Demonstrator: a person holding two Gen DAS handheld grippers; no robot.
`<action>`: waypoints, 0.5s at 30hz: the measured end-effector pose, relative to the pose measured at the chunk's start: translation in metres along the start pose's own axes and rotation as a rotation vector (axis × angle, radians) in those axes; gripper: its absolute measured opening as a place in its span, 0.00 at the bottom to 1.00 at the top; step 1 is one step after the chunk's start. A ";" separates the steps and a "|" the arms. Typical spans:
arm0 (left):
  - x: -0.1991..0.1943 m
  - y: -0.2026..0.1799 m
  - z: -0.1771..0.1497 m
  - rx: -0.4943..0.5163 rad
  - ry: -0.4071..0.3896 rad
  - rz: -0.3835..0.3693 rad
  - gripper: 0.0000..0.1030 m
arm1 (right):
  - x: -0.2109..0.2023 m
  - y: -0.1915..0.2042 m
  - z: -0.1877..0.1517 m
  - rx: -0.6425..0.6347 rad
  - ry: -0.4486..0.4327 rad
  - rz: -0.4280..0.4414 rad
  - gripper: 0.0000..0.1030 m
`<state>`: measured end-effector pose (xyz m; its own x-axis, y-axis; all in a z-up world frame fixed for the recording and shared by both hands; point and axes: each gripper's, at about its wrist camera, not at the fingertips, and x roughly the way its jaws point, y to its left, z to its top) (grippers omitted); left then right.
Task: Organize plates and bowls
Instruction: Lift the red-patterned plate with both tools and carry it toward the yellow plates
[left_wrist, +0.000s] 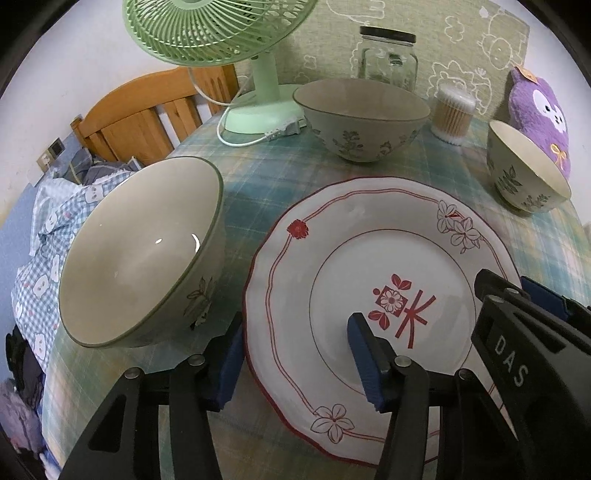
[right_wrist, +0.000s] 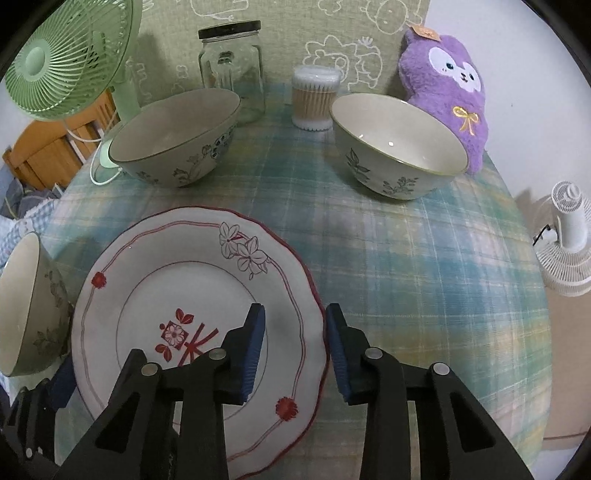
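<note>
Left wrist view: the plate with red flowers fills the lower centre of the frame on a checked tablecloth. The left gripper straddles the plate's left rim, one pad outside and one over the plate; whether they pinch it I cannot tell. Right wrist view: the right gripper straddles the plate's right rim the same way, contact unclear. Three bowls sit around: the left bowl, the far bowl, the right bowl.
</note>
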<state>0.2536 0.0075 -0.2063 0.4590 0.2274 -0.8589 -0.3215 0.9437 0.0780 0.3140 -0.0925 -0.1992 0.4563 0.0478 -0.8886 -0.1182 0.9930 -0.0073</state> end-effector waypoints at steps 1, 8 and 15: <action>-0.001 -0.001 0.000 0.010 0.004 -0.005 0.54 | -0.001 -0.001 -0.002 0.003 0.006 -0.007 0.37; -0.010 -0.006 -0.012 0.082 0.035 -0.048 0.54 | -0.015 -0.020 -0.024 0.060 0.061 -0.019 0.36; -0.011 -0.008 -0.017 0.125 0.058 -0.076 0.55 | -0.026 -0.031 -0.042 0.080 0.089 0.009 0.36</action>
<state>0.2365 -0.0063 -0.2059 0.4280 0.1437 -0.8923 -0.1805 0.9810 0.0714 0.2690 -0.1291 -0.1950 0.3754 0.0509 -0.9255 -0.0495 0.9982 0.0348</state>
